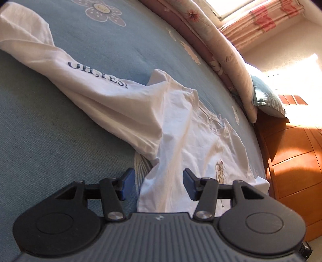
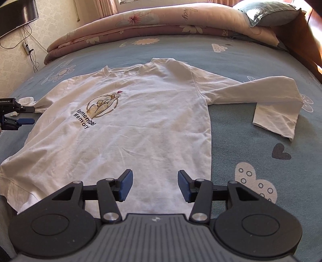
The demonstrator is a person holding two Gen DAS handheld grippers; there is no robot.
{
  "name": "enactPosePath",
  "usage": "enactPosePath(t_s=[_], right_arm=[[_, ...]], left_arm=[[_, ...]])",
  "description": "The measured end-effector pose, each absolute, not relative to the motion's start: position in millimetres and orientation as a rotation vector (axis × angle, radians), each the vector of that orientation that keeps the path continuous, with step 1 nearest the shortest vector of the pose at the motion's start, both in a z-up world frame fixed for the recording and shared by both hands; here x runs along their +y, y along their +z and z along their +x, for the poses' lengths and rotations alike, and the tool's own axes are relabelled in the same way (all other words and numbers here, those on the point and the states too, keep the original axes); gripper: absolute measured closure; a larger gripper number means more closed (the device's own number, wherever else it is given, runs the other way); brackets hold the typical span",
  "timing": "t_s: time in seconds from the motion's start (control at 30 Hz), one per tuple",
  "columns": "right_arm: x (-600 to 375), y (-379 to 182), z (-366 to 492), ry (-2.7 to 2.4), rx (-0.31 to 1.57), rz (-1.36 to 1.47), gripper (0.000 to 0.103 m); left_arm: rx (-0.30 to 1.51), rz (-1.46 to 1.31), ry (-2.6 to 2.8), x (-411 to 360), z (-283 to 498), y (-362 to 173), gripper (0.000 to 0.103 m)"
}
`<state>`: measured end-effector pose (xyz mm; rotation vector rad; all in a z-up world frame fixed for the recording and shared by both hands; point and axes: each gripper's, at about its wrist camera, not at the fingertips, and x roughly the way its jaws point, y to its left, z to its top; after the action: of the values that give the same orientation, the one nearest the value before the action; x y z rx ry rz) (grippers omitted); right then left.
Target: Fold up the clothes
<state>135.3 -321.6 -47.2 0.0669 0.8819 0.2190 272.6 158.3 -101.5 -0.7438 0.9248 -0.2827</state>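
Observation:
A white long-sleeved shirt lies face up and spread flat on the blue bedspread, printed "Remember Memory". One sleeve bends back on itself at the right. The other sleeve, printed "OH,YES!", runs off crumpled to the upper left in the left wrist view. My left gripper is open over the shirt's side edge near that sleeve's root, with nothing clamped; it also shows as the left gripper at the far left edge. My right gripper hovers open over the hem, with cloth below its fingers.
A folded pink floral quilt lies along the far side of the bed, with a blue pillow at its end. Wooden furniture stands beside the bed. A dark screen hangs on the wall.

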Motion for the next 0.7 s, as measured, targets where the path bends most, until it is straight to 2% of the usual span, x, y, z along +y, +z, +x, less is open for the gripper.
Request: enactPosePath(t_s=[0.2,0.43,0.47,0.5,0.57,0.7], right_arm=[[-326,-51,151,0.181,0.893,0.048,0.049],[-327,-48,172,0.183,0.867,0.035,0.049],[-326,-48,175,0.187,0.866,0.027,0.048],[-326,-48,177,0.191,0.866,0.017,0.048],[-325,-47,181,0.188,0.864,-0.003,0.047],[-329,-45,184,0.181,0.862,-0.006,0.047]], left_arm=[[0.851,-0.761,-0.296,154,290,-110,0.046],[0.78,-0.709,-0.275,148,303,-109,0.049],[0.774,-0.686,-0.263,147,303,-106,0.053],[0.768,-0.664,-0.252,146,303,-103,0.069],[0.755,-0.619,-0.229,144,303,-98,0.091],[0.728,-0.529,-0.183,140,304,-88,0.093]])
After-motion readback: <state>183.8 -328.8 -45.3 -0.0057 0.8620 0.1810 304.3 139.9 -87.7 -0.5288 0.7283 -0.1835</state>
